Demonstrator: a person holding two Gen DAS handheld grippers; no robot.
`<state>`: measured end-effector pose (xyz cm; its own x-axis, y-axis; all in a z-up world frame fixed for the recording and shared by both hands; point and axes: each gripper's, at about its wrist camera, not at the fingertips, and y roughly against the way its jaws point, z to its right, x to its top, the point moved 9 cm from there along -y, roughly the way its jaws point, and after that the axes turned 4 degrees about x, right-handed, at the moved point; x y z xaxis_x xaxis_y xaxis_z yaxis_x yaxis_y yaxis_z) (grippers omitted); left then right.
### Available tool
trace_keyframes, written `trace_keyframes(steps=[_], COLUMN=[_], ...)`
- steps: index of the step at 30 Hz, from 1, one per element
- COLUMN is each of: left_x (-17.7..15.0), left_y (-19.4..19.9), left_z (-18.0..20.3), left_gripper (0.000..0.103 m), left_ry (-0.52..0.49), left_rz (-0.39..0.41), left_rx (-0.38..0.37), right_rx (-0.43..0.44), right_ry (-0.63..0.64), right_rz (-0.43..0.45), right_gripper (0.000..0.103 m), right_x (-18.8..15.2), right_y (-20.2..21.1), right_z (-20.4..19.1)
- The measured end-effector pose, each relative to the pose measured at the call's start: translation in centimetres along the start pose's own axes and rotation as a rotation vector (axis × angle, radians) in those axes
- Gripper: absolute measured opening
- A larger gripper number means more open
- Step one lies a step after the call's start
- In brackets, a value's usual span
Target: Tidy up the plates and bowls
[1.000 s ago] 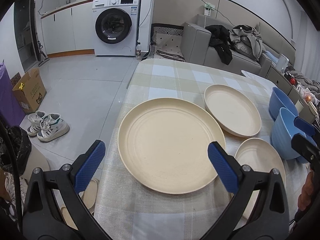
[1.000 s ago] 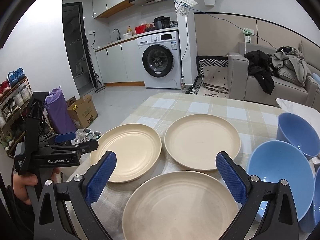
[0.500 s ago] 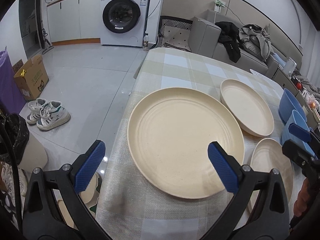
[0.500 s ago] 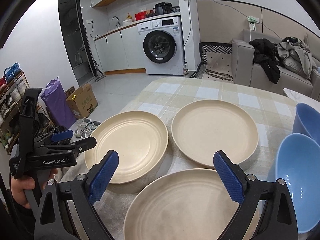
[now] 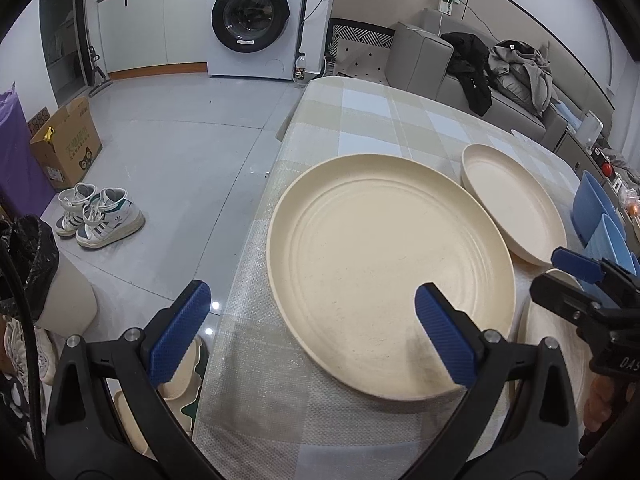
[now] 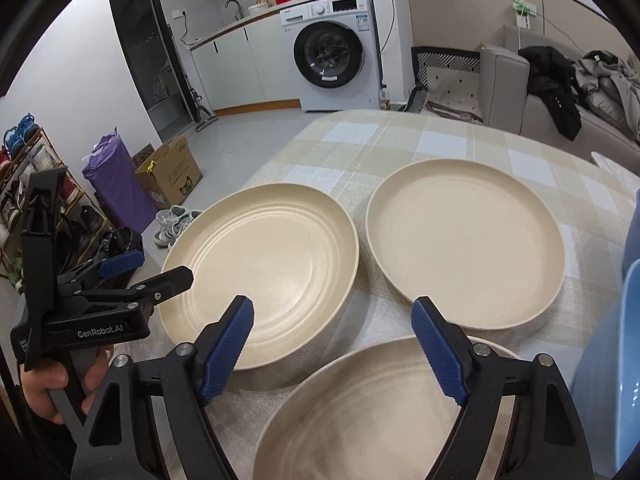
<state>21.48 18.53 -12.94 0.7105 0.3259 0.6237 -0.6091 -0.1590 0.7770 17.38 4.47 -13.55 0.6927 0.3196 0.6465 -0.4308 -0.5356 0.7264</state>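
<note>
The table is filling the right of the left wrist view, its left edge dropping to open floor. Three cream plates are lying on it: the largest at centre, near that edge, two beside. Two blue bowls are sitting far right. The left tool is hanging wide above the largest plate; the right tool is narrowing, gripping nothing.

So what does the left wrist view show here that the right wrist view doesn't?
Only the left wrist view: the left gripper head-on, jaws wide over the table edge, nothing between them, and a water bottle beside the washing machine.

Only the right wrist view: the shoe rack, the sink tap, and the hand holding the left gripper.

Both: three cream plates, the blue bowls, the checked tablecloth and the right gripper, whose jaws are closing on nothing.
</note>
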Motion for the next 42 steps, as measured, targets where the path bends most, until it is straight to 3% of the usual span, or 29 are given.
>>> trace_keyframes(steps=[6, 11, 17, 23, 25, 30, 42], left_x=[-0.2, -0.5, -0.8, -1.0, -0.9, -0.9, -0.6], left_y=[-0.8, -1.3, -1.9, -2.6, -2.7, -2.7, -1.4], left_z=[-0.6, -1.0, -0.8, -0.4, -0.4, -0.3, -0.5], left_gripper=[0.094, 0.082, 0.064, 0.038, 0.028, 0.025, 0.025], left_ry=[0.018, 0.028, 0.016, 0.0, -0.007, -0.017, -0.023], left_rz=[-0.023, -0.041, -0.062, -0.075, -0.07, -0.063, -0.034], left_rx=[-0.002, -0.003, -0.002, 0.0, 0.006, 0.006, 0.015], right_rx=[0.02, 0.04, 0.034, 0.026, 0.01, -0.018, -0.064], right_ry=[-0.007, -0.035, -0.047, -0.052, -0.051, -0.04, 0.0], right_rz=[-0.031, -0.056, -0.081, -0.087, -0.086, -0.078, -0.046], right_gripper=[0.075, 0.063, 0.053, 0.044, 0.036, 0.023, 0.021], right_x=[0.3, 0.4, 0.0, -0.2, -0.2, -0.3, -0.2], right_y=[-1.9, -3.5, -4.7, -5.1, -5.3, -5.5, -4.6], right_z=[-0.2, 0.1, 0.4, 0.6, 0.7, 0.8, 0.3])
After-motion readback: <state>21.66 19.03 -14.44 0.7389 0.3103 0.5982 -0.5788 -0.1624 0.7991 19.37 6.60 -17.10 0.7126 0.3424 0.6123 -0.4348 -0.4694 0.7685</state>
